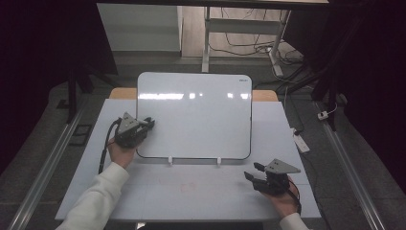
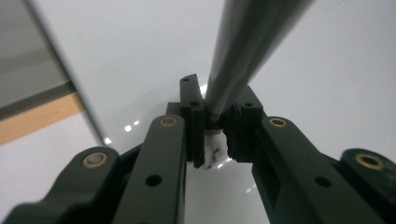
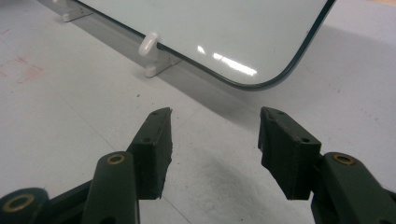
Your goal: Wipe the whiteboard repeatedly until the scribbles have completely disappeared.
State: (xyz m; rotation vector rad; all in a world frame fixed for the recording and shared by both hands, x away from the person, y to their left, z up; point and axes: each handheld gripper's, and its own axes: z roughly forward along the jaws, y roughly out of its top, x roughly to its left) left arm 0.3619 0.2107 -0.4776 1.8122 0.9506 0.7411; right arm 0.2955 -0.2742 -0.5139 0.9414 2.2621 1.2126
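Left gripper view: left gripper (image 2: 215,133) jaws clamped on a grey marker (image 2: 247,42), tip against the whiteboard (image 2: 140,60). High view: whiteboard (image 1: 194,115) leans mid-counter (image 1: 201,191); right gripper (image 1: 253,171) just below its lower right corner, jaws apart, nothing between.

The whiteboard (image 1: 194,115) was glossy and smooth — glare streaked it; its clips (image 3: 152,42) looked white plastic. The surface (image 1: 201,191) was matt, and the tongs (image 3: 215,140) matt black plastic.
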